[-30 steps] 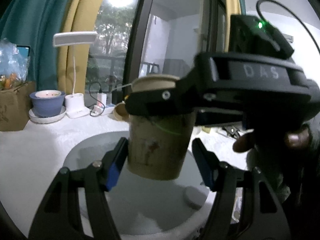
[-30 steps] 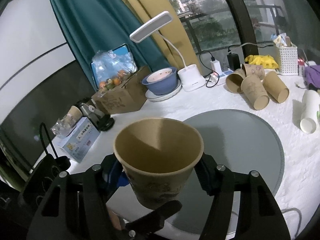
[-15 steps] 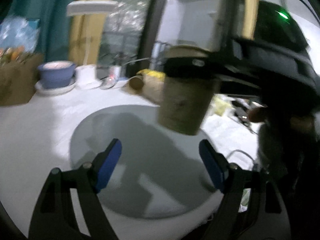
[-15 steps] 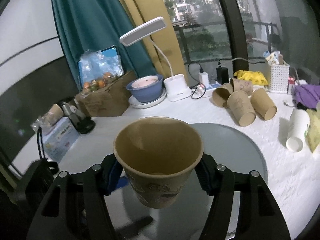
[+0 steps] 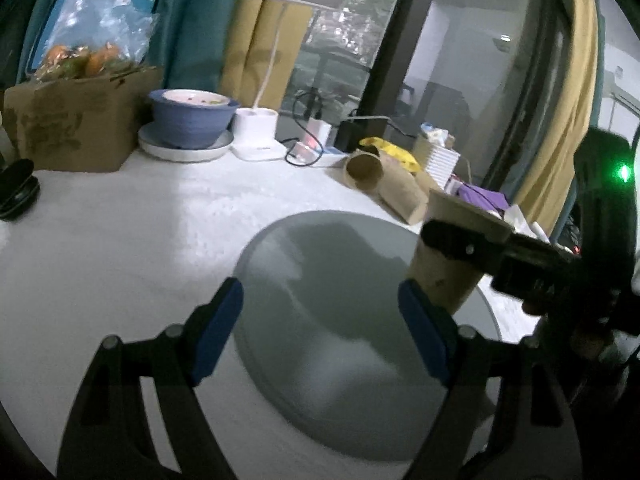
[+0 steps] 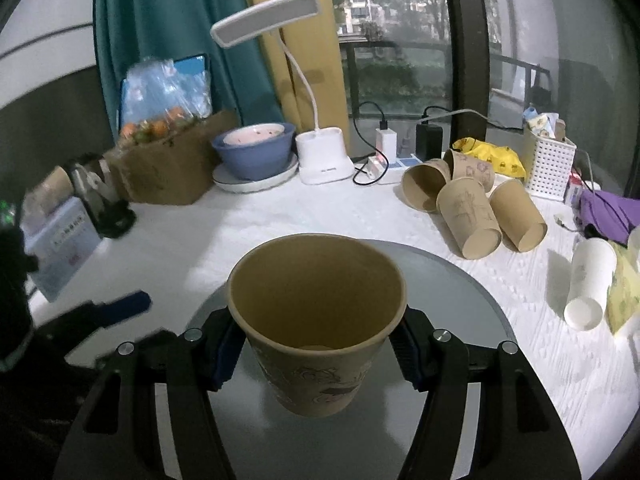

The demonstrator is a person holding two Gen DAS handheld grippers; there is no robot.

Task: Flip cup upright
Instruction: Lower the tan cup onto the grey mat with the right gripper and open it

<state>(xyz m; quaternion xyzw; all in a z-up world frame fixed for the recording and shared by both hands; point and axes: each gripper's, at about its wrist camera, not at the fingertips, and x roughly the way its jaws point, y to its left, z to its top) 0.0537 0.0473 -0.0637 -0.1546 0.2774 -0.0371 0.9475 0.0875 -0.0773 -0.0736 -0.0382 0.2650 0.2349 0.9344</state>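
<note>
White textured cloth covered the table (image 6: 248, 236), with a round grey mat (image 5: 340, 320) at its middle and a window with curtains behind. The right gripper (image 6: 316, 344) was clenched on the brown paper cup (image 6: 316, 320), its blue pads pressing the wall just under the rim on both sides. The cup sat mouth up, over the mat. In the left wrist view its base looked close to the mat, but whether it touched could not be told. The left gripper (image 5: 320, 328) stood released, jaws wide apart with nothing between them, beside the cup rather than around it.

Judging by its thin wall, the cup was probably very light and easily crushed; a hard squeeze would likely oval the mouth. The stiffer rolled rim seemed the safest place to hold, roughly where the pads already sat, and the printed paper would probably give fair grip.

Much stayed unclear. The cup's foot was hidden behind its own body in the right wrist view. The left gripper's finger there was motion-blurred. Several more paper cups (image 6: 468, 208) lay on their sides near a white basket (image 6: 550, 166), well apart from the mat.
</note>
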